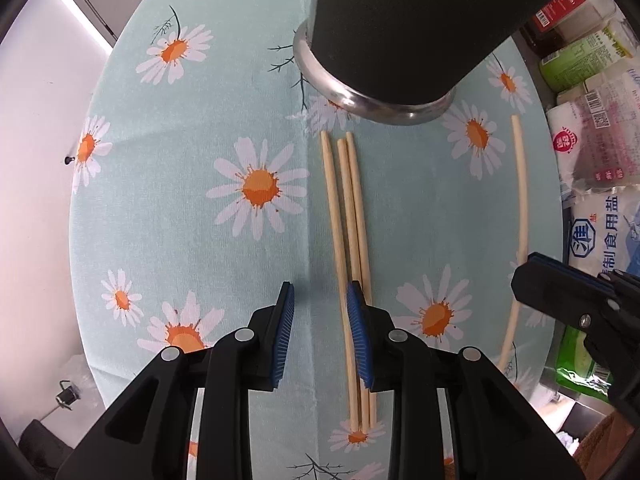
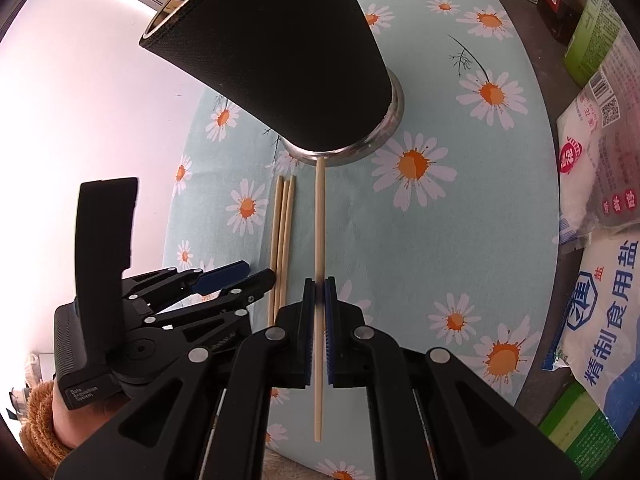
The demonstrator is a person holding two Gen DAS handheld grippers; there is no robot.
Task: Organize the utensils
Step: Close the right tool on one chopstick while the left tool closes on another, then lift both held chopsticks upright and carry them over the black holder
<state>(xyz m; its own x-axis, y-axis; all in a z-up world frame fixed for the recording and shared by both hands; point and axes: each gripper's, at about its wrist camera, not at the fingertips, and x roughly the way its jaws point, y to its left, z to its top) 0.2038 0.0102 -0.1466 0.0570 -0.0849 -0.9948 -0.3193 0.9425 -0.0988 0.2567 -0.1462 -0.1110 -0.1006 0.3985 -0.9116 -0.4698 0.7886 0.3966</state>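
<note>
Three wooden chopsticks (image 1: 348, 216) lie side by side on the daisy tablecloth (image 1: 180, 220), in front of a tall black holder (image 1: 392, 20) with a metal base rim. My left gripper (image 1: 320, 308) is open just above their near ends, with its right pad over them. A single chopstick (image 2: 319, 220) lies apart to the right, pointing at the holder (image 2: 280, 52). My right gripper (image 2: 319, 288) is shut on this single chopstick near its middle. The three chopsticks (image 2: 283, 232) and the left gripper (image 2: 240, 276) also show in the right wrist view.
Bags of salt and other packaged goods (image 2: 600, 200) line the right side of the table, also in the left wrist view (image 1: 592, 140). The table's left edge (image 1: 86, 200) drops off to a pale floor.
</note>
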